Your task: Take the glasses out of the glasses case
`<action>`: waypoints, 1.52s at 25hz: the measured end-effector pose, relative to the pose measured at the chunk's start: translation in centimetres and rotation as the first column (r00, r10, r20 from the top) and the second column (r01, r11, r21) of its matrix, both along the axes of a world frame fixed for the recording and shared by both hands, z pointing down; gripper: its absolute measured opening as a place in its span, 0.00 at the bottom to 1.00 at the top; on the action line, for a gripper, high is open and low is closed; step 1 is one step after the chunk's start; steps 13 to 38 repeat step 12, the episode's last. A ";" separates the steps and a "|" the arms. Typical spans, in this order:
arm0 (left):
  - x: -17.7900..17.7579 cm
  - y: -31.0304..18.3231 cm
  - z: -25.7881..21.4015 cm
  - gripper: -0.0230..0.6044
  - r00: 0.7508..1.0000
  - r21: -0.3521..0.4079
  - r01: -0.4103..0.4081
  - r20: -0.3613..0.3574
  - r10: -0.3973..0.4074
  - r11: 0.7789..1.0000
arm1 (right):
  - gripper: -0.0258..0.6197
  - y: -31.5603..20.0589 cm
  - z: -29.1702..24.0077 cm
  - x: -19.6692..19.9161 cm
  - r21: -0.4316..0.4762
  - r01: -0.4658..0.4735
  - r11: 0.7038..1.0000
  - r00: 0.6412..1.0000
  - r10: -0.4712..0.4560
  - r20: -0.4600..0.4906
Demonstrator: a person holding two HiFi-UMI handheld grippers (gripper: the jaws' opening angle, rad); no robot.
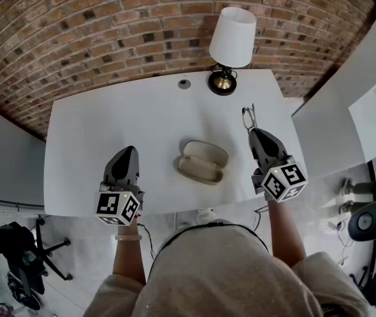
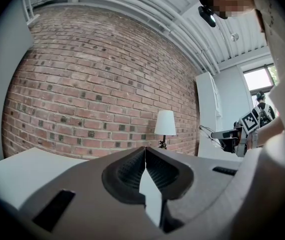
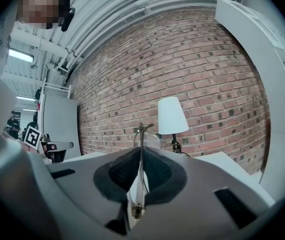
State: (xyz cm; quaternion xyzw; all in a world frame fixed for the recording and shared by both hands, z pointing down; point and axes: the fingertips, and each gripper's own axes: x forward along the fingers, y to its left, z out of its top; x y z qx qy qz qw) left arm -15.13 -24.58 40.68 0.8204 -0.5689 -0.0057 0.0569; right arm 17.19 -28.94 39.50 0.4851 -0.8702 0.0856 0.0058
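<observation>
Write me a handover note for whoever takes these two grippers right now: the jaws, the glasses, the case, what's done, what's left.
Left gripper: jaws together, nothing between them, over the table's near left part.
Right gripper: jaws shut on the glasses, held by a thin side piece, lenses pointing toward the lamp.
Case: open on the table between the grippers, and it looks empty.
Done: glasses are out of the case.
Left: probably just setting the glasses down on the table.
</observation>
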 end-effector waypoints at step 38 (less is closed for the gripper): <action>0.4 0.2 0.4 0.05 1.000 -0.015 -0.002 0.007 0.002 1.000 | 0.07 0.3 0.8 0.4 -0.017 0.003 1.000 1.000 -0.003 0.020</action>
